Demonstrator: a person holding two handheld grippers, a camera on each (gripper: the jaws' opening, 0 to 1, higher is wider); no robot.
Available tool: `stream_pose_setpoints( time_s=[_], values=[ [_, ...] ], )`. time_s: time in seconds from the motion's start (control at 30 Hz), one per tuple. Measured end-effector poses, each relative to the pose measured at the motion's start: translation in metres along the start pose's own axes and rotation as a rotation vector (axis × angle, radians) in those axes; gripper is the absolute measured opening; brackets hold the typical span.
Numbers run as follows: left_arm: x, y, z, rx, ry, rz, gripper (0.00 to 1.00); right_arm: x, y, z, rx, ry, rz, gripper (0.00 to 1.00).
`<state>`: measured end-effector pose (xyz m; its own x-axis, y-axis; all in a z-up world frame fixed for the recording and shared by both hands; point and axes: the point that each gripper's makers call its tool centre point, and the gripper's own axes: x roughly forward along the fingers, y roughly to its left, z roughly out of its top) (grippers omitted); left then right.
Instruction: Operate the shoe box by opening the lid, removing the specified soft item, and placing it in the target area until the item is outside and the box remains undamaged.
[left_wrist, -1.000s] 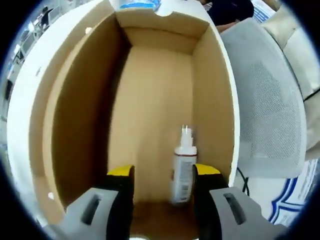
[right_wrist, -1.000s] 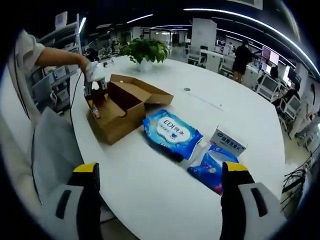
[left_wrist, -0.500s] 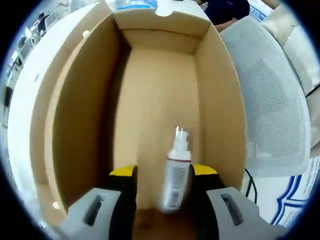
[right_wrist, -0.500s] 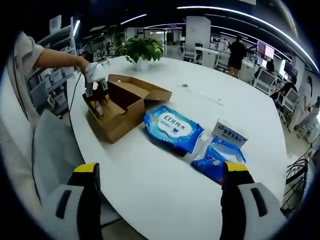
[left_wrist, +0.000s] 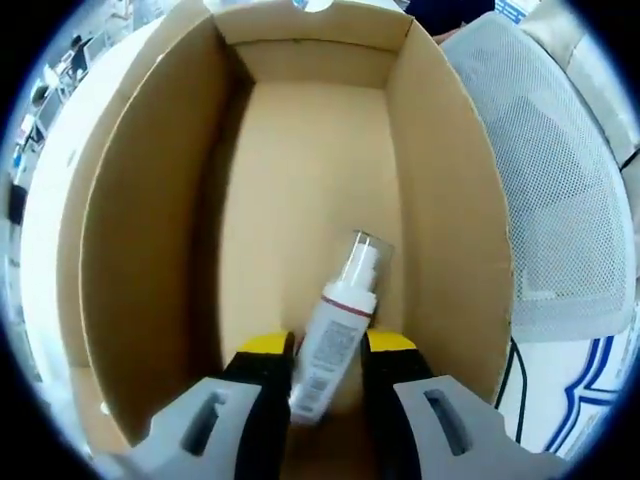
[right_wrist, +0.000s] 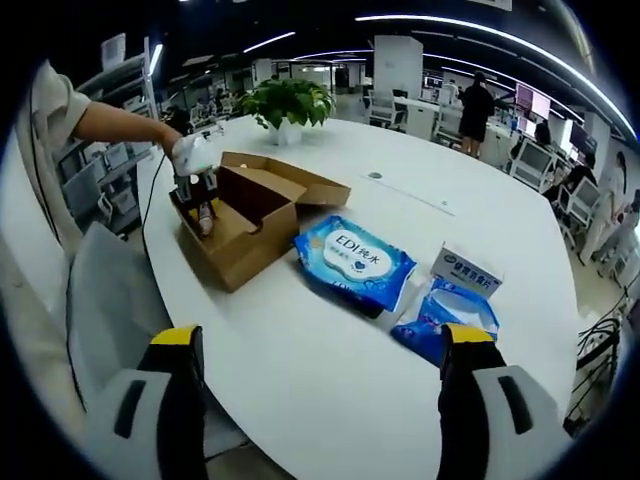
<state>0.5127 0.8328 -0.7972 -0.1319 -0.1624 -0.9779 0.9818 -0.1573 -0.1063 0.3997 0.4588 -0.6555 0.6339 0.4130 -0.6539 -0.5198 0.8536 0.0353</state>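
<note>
inside the open shoe box (left_wrist: 300, 190), the left gripper (left_wrist: 327, 352) pinches a white bottle (left_wrist: 331, 335) tilted with its cap toward the far right wall, while the right gripper (right_wrist: 315, 345) hangs wide open and empty above the white table (right_wrist: 330, 380) near a blue wipes pack (right_wrist: 355, 262).

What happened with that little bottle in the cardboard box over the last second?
The left gripper closed its jaws around the bottle, which went from standing beside the right-hand jaw to leaning tilted between both. The box stayed open on the table, the wipes pack stayed put, and the right gripper stayed open.
</note>
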Motion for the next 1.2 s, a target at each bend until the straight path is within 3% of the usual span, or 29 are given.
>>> stream_pose_setpoints(
  time_s=[0.37, 0.53, 0.83, 1.2],
  values=[
    [0.002, 0.001, 0.000, -0.003, 0.006, 0.043, 0.24, -0.001, 0.006, 0.005, -0.001, -0.026, 0.019, 0.91],
    [0.002, 0.003, 0.010, -0.122, -0.046, 0.076, 0.23, 0.000, 0.010, 0.006, -0.002, -0.037, 0.028, 0.89],
    [-0.003, -0.001, 0.016, -0.205, -0.073, 0.075, 0.19, -0.003, 0.015, 0.010, -0.006, -0.066, 0.045, 0.85],
    [-0.026, 0.000, 0.032, -0.289, -0.167, 0.119, 0.18, -0.005, 0.026, 0.023, -0.026, -0.123, 0.087, 0.80]
  ],
)
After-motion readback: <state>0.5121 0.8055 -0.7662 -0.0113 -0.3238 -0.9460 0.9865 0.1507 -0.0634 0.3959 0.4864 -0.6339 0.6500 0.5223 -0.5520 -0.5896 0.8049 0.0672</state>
